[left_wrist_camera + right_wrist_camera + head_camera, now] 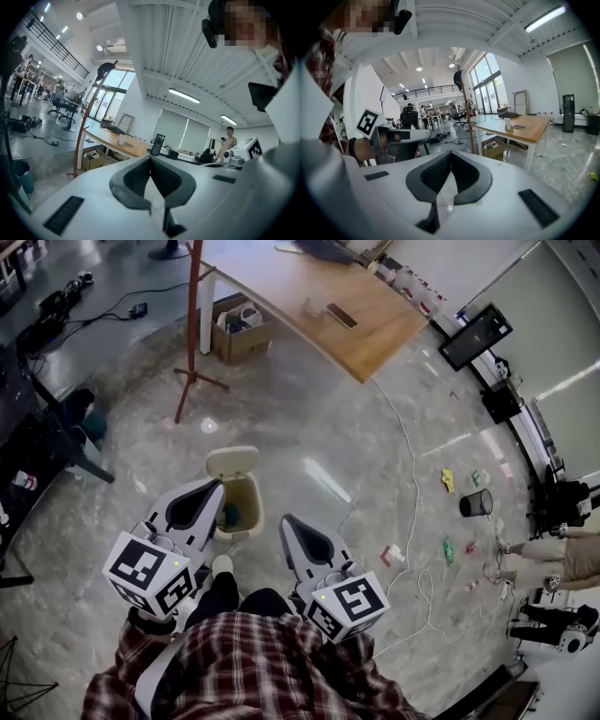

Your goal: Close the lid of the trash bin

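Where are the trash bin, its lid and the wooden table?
trash bin (247, 495): head view, inner wall.
lid (232, 461): head view, middle of the raised flap.
wooden table (286, 292): head view, bare top.

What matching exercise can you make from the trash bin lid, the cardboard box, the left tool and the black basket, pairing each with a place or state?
Things:
1 trash bin lid
2 cardboard box
3 left tool
4 black basket

Places or states:
A shut, holding nothing
B beside the table leg
C raised open
D far right of the head view

Pairs: 1-C, 2-B, 3-A, 4-D
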`<state>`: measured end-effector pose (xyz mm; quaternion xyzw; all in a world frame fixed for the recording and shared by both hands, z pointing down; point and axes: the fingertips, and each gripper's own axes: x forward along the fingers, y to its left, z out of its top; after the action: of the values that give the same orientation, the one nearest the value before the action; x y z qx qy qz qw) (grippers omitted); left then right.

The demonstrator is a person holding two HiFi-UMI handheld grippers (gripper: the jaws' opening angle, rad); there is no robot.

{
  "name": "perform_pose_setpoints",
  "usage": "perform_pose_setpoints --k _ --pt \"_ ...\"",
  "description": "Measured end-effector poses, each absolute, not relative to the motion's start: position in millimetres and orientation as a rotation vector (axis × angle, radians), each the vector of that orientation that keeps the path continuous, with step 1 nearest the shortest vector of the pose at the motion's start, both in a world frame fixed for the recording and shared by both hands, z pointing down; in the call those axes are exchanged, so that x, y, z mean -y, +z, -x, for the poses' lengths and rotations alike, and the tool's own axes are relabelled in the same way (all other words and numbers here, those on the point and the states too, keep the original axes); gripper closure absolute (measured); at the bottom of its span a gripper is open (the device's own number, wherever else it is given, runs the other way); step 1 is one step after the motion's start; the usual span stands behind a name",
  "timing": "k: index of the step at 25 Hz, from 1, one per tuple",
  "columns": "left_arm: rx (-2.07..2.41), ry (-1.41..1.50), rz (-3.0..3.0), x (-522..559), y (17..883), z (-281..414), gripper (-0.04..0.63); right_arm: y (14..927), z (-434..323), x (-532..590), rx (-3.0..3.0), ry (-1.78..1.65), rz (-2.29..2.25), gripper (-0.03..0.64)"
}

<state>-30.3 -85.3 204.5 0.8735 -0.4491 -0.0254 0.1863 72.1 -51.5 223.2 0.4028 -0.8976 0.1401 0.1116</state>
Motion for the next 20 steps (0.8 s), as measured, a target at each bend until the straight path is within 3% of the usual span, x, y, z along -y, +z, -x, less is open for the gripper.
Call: perform_pose_setpoints --k 10,20 --pt "1.370 0.057 -2.323 120.7 264.8 54.4 0.586 286.1 -43.2 97.9 2.609 0.571 -0.948 0.604" --pt "1.382 0.206 -2.262 162.2 306.9 36.0 0.584 318.9 -46.2 131.8 2.606 0.655 -0.804 0.604"
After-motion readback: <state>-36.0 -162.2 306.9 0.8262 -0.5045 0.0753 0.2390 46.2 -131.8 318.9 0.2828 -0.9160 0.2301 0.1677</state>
